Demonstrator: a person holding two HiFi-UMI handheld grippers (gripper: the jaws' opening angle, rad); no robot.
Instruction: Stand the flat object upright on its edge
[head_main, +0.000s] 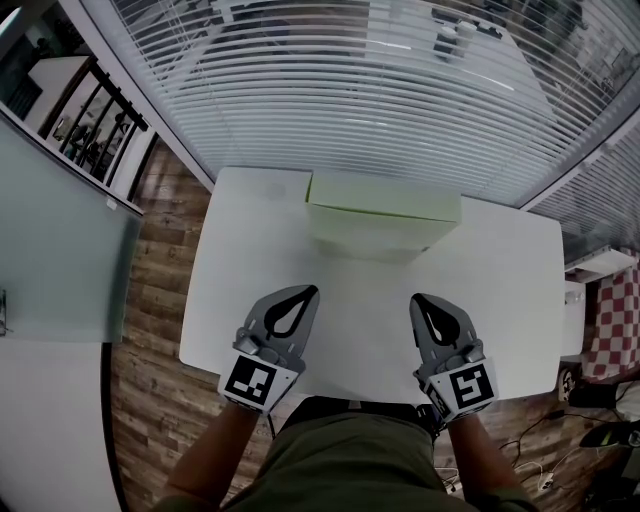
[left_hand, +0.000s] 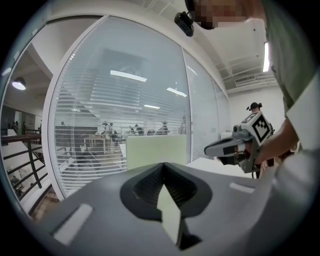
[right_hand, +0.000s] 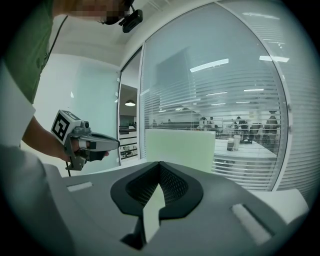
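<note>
A pale green flat box (head_main: 378, 238) stands upright on its long edge at the far side of the white table (head_main: 250, 300), close to the glass wall. In the gripper views the box (left_hand: 156, 152) (right_hand: 180, 149) rises as a rectangle straight ahead. My left gripper (head_main: 312, 291) hovers over the near left part of the table, shut, with nothing between its jaws. My right gripper (head_main: 415, 299) is level with it on the right, also shut and empty. Both are well short of the box and touch nothing. Each shows in the other's view: right gripper (left_hand: 227, 148), left gripper (right_hand: 95, 142).
A glass wall with white blinds (head_main: 380, 90) runs right behind the table's far edge. Wooden floor (head_main: 150, 300) lies to the left of the table. Cables and small items (head_main: 590, 420) lie on the floor at the right.
</note>
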